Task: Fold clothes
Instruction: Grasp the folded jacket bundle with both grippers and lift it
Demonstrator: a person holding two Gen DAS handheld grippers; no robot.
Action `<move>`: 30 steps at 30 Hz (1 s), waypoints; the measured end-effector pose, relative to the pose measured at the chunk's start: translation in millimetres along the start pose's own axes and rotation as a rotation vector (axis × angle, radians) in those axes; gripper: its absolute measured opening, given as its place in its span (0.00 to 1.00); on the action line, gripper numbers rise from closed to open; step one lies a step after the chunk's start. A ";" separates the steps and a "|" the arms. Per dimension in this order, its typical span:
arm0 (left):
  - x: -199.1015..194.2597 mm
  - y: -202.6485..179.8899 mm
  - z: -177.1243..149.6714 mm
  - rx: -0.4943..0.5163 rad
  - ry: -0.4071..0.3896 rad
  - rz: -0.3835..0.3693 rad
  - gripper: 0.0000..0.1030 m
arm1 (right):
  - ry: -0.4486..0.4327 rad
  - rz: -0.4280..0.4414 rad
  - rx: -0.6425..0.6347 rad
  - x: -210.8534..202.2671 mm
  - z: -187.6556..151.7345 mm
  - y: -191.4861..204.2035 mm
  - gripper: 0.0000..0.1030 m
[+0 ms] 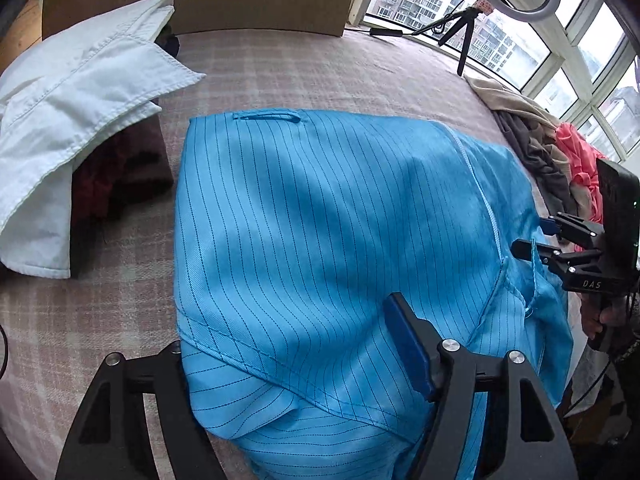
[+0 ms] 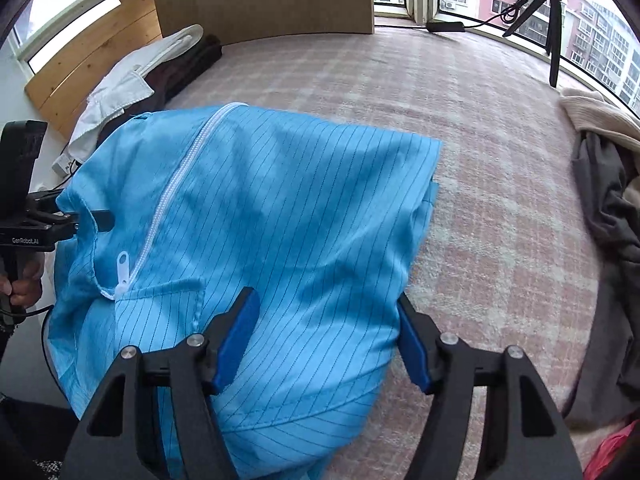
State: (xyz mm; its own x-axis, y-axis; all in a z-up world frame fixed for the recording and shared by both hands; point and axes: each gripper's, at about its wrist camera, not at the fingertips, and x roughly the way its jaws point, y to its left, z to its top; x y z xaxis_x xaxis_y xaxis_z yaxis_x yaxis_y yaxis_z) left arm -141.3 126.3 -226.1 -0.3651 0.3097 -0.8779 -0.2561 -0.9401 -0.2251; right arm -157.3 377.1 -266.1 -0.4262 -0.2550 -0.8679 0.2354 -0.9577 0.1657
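Blue pinstriped garment [image 1: 320,220] lies bunched on the plaid-covered bed [image 1: 300,68]. Left gripper [image 1: 288,344] and right gripper [image 2: 328,332] each straddle a fold of it; whether the pads press, cannot tell.

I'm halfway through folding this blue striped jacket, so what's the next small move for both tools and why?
Probably close both tools on the cloth. The blue striped jacket lies bunched on the pink plaid blanket, and the left tool and right tool each straddle a hump of it with pads apparently not yet pinching, so a firm grip should come first.
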 end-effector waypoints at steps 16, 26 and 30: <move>-15.3 -21.2 10.9 -0.082 -0.075 -0.078 0.17 | -0.154 0.275 0.212 -17.0 -9.5 -12.7 0.13; -63.6 -8.5 13.0 -0.090 -0.150 -0.107 0.15 | -0.266 0.341 0.275 -77.7 -2.4 -19.1 0.09; -77.4 -8.9 22.3 -0.031 -0.180 -0.097 0.15 | -0.284 0.360 0.305 -93.9 8.6 -10.0 0.08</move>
State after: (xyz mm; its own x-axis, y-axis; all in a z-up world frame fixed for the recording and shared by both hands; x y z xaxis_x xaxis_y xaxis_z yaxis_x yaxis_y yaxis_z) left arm -130.7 113.9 -146.7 -0.4951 0.4165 -0.7625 -0.2709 -0.9079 -0.3200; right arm -127.2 409.5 -182.2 -0.5942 -0.5593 -0.5780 0.1640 -0.7878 0.5937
